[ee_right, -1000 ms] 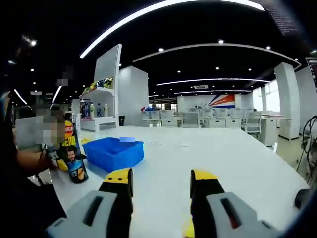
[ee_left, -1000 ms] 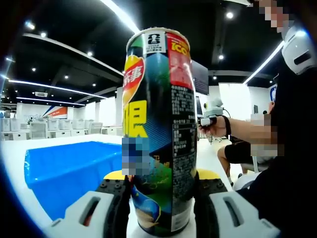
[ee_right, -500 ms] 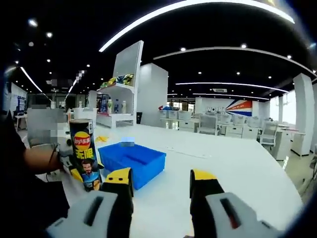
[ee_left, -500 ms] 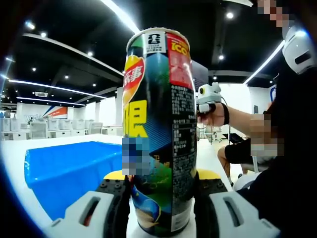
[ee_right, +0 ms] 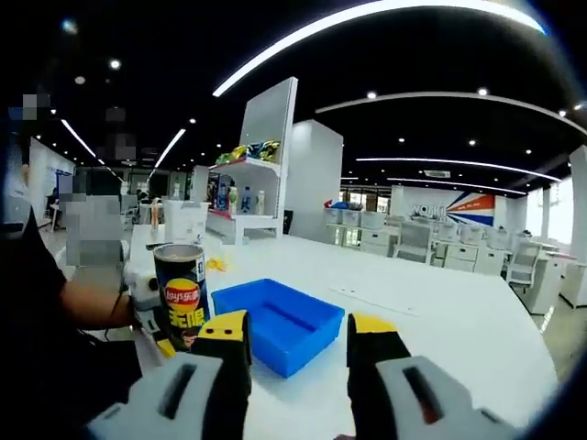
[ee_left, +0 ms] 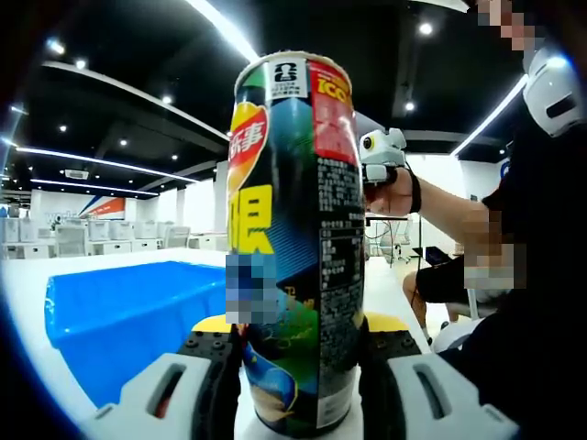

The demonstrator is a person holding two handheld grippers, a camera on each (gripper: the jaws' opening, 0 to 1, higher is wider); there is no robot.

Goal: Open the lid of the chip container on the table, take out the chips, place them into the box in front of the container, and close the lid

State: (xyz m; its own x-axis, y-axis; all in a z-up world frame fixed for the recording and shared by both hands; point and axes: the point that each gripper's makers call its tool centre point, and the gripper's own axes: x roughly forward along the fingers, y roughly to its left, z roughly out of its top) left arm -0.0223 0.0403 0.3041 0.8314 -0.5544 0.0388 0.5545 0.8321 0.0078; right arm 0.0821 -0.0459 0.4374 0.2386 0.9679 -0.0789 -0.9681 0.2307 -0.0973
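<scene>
1. One can point(ee_left: 293, 238) stands upright on the white desk point(ee_right: 440, 321), long axis vertical, top end up; in the right gripper view the can point(ee_right: 181, 295) shows a silvery top, whether lidded I cannot tell.
2. Its lower part sits between the yellow-tipped jaws of the left tool point(ee_left: 292, 353), which press against both sides and grip it near the base.
3. Just behind the can in the left gripper view lies the blue box point(ee_left: 128, 316); in the right gripper view the box point(ee_right: 280, 321) sits on the desk beside the can, open side up.
4. The right tool point(ee_right: 295, 344) has its jaws apart with nothing between them, held above the desk and aimed toward box and can.
5. The person's right hand point(ee_left: 393, 194) is raised beside the can's upper part, forearm reaching in from the right.
</scene>
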